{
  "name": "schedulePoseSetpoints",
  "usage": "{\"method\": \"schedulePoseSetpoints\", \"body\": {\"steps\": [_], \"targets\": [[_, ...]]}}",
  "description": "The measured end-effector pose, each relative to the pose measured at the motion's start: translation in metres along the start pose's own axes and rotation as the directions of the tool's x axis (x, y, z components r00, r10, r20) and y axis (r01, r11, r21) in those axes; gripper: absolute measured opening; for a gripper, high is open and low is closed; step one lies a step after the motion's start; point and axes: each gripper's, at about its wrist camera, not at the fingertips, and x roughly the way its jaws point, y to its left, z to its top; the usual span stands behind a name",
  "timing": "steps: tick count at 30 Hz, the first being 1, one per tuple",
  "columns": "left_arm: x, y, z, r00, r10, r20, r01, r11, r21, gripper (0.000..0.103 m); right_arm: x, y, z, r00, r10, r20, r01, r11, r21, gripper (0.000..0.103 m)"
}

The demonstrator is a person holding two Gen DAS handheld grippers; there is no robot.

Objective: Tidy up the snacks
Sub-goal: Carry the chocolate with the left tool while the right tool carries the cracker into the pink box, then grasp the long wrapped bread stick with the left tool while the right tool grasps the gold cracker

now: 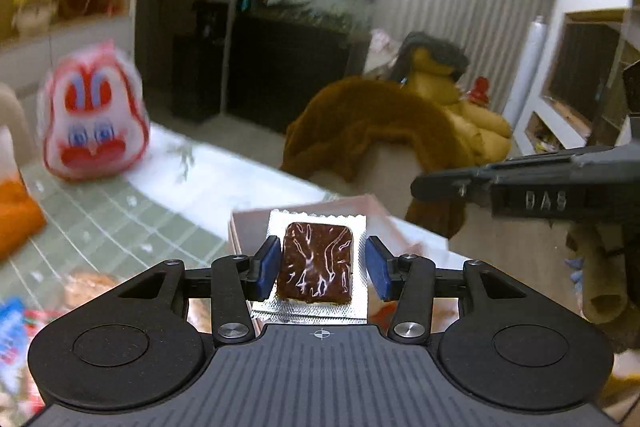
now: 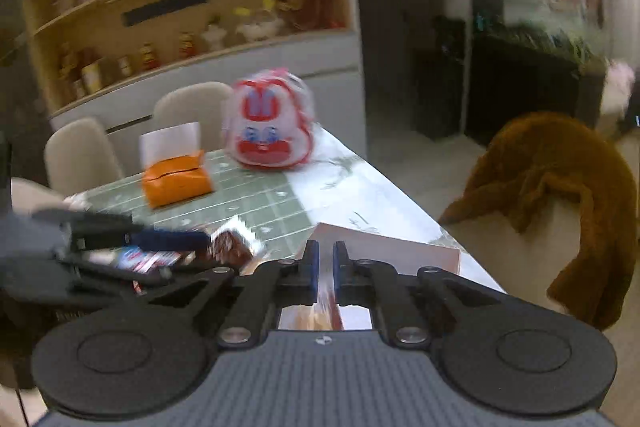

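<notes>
Transport step: left gripper (image 1: 322, 265) half spread around foil-sealed brown chocolate cake packet (image 1: 317, 265), carried above pale pink open box (image 1: 248, 223). Right gripper (image 2: 324, 267) pressed together on thin wrapper. Next: lowering into box, probably.

- bunny bag (image 2: 269, 125) sits upper middle on the table (image 2: 360, 195)
- tissue pack (image 2: 178, 179) lies to its left
- box (image 2: 384, 247) sits lower right, near the table edge
</notes>
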Motion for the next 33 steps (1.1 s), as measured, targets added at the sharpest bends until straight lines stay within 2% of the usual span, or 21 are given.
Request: {"method": "schedulePoseSetpoints", "body": {"steps": [3, 4, 6, 8, 10, 12, 15, 16, 18, 19, 21, 25, 30, 33], "targets": [[0.053, 0.024, 0.002, 0.997, -0.060, -0.050, 0.054, 0.992, -0.112, 0.053, 0.048, -0.023, 0.009, 0.999, -0.004, -0.034, 0.008, 0.995, 0.097, 0.007], [0.073, 0.032, 0.002, 0.994, -0.061, -0.088, 0.048, 0.988, -0.146, 0.053, 0.064, -0.031, 0.012, 0.999, -0.009, -0.047, 0.015, 0.992, 0.124, 0.008], [0.105, 0.041, 0.003, 0.983, -0.054, -0.177, 0.023, 0.984, -0.176, 0.053, 0.086, -0.044, 0.014, 0.993, -0.081, -0.086, 0.094, 0.982, 0.165, 0.011], [0.116, 0.045, 0.001, 0.977, -0.050, -0.205, 0.015, 0.985, -0.170, 0.053, 0.091, -0.051, 0.010, 0.987, -0.121, -0.103, 0.138, 0.975, 0.172, 0.020], [0.112, 0.045, 0.001, 0.983, -0.047, -0.178, 0.016, 0.986, -0.169, 0.052, 0.081, -0.053, 0.000, 0.987, -0.132, -0.086, 0.143, 0.980, 0.141, 0.051], [0.109, 0.051, 0.000, 0.987, -0.038, -0.159, 0.008, 0.983, -0.182, 0.052, 0.074, -0.051, -0.011, 0.981, -0.185, -0.059, 0.189, 0.979, 0.080, 0.062], [0.097, 0.064, -0.005, 0.990, -0.086, -0.115, 0.053, 0.963, -0.264, 0.052, 0.067, -0.042, -0.031, 0.969, -0.245, -0.039, 0.245, 0.969, -0.016, 0.062], [0.082, 0.065, -0.008, 0.993, -0.075, -0.094, 0.045, 0.956, -0.289, 0.052, 0.066, -0.039, -0.039, 0.968, -0.248, -0.040, 0.247, 0.968, -0.033, 0.062], [0.060, 0.074, -0.016, 0.997, 0.031, -0.069, -0.051, 0.953, -0.297, 0.052, 0.060, -0.031, -0.055, 0.967, -0.252, -0.032, 0.250, 0.967, -0.053, 0.062], [0.054, 0.078, -0.021, 0.993, 0.092, -0.070, -0.109, 0.951, -0.289, 0.052, 0.056, -0.027, -0.064, 0.968, -0.250, -0.024, 0.249, 0.967, -0.058, 0.063], [0.047, 0.087, -0.034, 0.980, 0.175, -0.098, -0.196, 0.939, -0.282, 0.052, 0.046, -0.019, -0.080, 0.971, -0.239, -0.006, 0.239, 0.970, -0.054, 0.064], [0.057, 0.096, -0.057, 0.961, 0.200, -0.190, -0.249, 0.927, -0.281, 0.052, 0.031, -0.005, -0.112, 0.981, -0.191, -0.015, 0.190, 0.980, -0.053, 0.065], [0.071, 0.091, -0.074, 0.952, 0.194, -0.238, -0.260, 0.922, -0.288, 0.052, 0.025, 0.017, -0.148, 0.989, -0.123, -0.080, 0.118, 0.991, -0.062, 0.065], [0.076, 0.082, -0.073, 0.946, 0.221, -0.236, -0.276, 0.932, -0.236, 0.051, 0.031, 0.026, -0.161, 0.988, -0.081, -0.132, 0.075, 0.996, -0.052, 0.065]]}}
